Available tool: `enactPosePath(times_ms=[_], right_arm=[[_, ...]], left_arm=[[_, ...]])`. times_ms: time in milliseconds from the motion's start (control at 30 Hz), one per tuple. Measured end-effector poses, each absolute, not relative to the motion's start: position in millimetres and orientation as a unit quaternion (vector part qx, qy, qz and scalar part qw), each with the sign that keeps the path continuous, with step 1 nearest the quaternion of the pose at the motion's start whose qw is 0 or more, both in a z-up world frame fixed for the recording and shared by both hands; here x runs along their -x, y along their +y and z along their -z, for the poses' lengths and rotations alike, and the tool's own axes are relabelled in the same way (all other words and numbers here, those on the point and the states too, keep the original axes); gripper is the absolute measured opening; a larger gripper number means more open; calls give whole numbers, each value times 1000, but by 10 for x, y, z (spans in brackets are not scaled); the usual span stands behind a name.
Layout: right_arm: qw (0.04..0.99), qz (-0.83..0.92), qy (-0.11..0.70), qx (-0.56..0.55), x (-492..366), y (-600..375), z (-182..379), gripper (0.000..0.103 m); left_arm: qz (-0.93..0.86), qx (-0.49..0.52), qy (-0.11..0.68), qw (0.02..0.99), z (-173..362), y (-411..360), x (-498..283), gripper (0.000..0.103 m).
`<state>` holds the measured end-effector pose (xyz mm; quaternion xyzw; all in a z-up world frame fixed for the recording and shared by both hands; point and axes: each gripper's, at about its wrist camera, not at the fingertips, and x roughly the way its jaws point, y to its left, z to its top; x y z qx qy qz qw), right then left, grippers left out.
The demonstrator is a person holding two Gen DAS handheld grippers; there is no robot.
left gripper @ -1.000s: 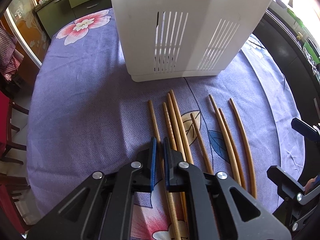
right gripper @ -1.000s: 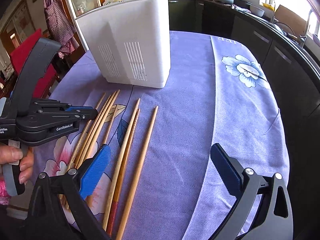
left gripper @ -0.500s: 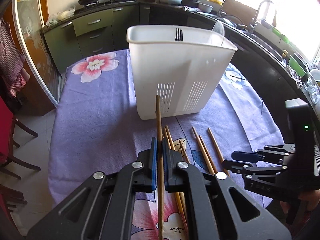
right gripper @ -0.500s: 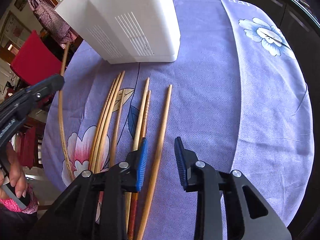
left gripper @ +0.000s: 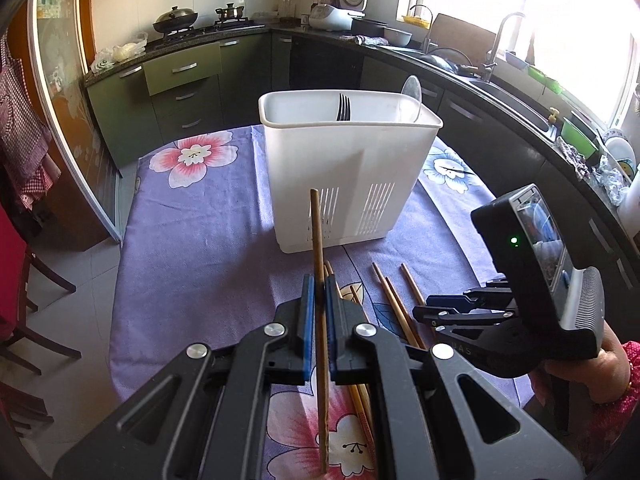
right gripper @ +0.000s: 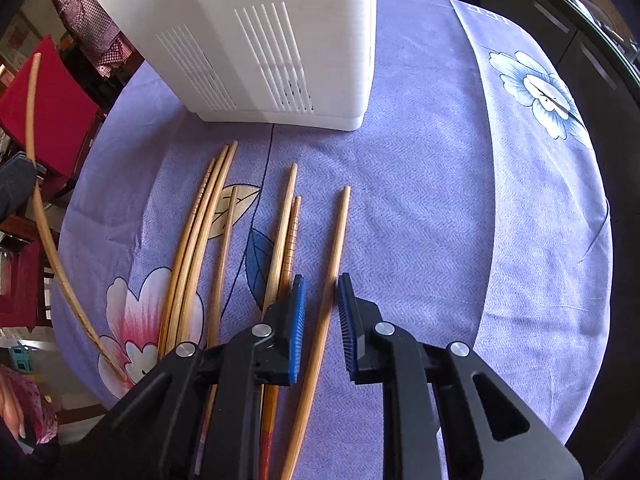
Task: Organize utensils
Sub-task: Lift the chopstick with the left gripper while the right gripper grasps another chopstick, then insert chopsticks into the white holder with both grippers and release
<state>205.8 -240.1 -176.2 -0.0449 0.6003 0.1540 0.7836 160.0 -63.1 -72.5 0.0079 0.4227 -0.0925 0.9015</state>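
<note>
My left gripper is shut on one wooden chopstick and holds it lifted above the table, tip pointing up in front of the white slotted utensil holder. That chopstick also shows at the left of the right wrist view. A fork and a spoon stand in the holder. My right gripper is open, low over the table, its jaws either side of the rightmost chopstick. Several more chopsticks lie to its left.
The round table has a purple flowered cloth. The holder stands just beyond the chopsticks. Red chairs are at the table's left. Kitchen counters curve around behind and to the right.
My left gripper has lifted its chopstick off the table and risen. My right gripper has lowered over the rightmost chopstick and narrowed its jaws around it.
</note>
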Motion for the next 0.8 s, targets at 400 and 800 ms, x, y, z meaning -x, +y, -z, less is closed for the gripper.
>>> enactPosePath(times_ms=[400,800], right_arm=[[799,-150,581,34,-2108,-2388,1702,7],[868,-184,460,-35,-1610,-2895,730,7]], left_arm=[[97,-11,404,910,610,-582,-1451,6],[106,-10,389,915,463,-535,-1329,5]])
